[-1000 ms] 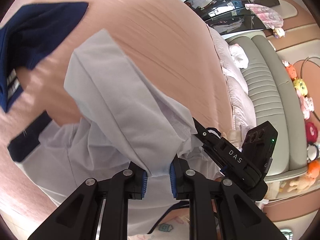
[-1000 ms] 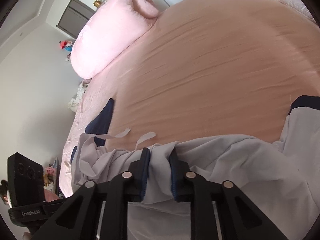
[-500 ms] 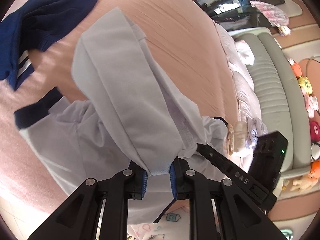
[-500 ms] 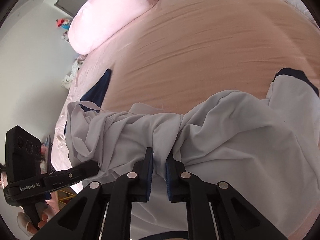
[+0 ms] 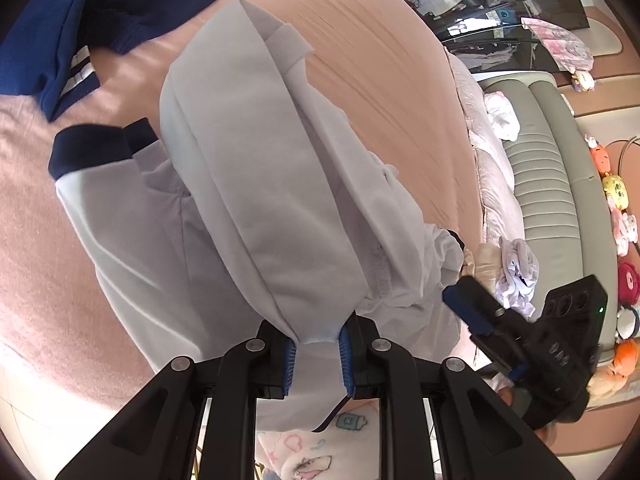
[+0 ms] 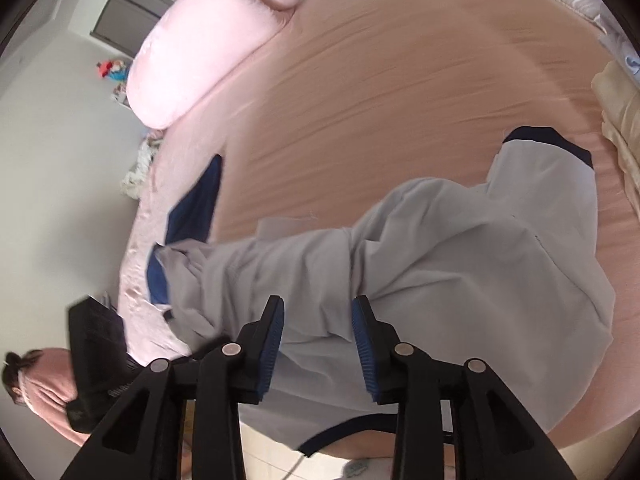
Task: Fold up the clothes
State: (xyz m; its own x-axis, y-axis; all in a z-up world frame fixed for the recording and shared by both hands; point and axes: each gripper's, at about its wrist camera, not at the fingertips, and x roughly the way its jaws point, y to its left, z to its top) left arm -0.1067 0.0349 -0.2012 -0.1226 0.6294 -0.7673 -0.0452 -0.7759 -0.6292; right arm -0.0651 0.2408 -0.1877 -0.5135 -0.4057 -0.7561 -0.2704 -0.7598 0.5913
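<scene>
Your left gripper (image 5: 318, 346) pinches a bunched fold of the grey shirt (image 5: 256, 208); your right gripper (image 6: 318, 344) has its jaws opening, cloth loose between the pads, not pressed. It's soft, light, floppy fabric, so I'd say take it at seams or hems. The shirt sprawls across the pink bed (image 6: 400, 92), with a navy garment (image 5: 92, 12) beyond.

A pale grey shirt (image 5: 256, 216) with navy cuffs, a navy white-striped garment (image 5: 80, 28) and a pink-peach sheet (image 6: 400, 100) are seen
</scene>
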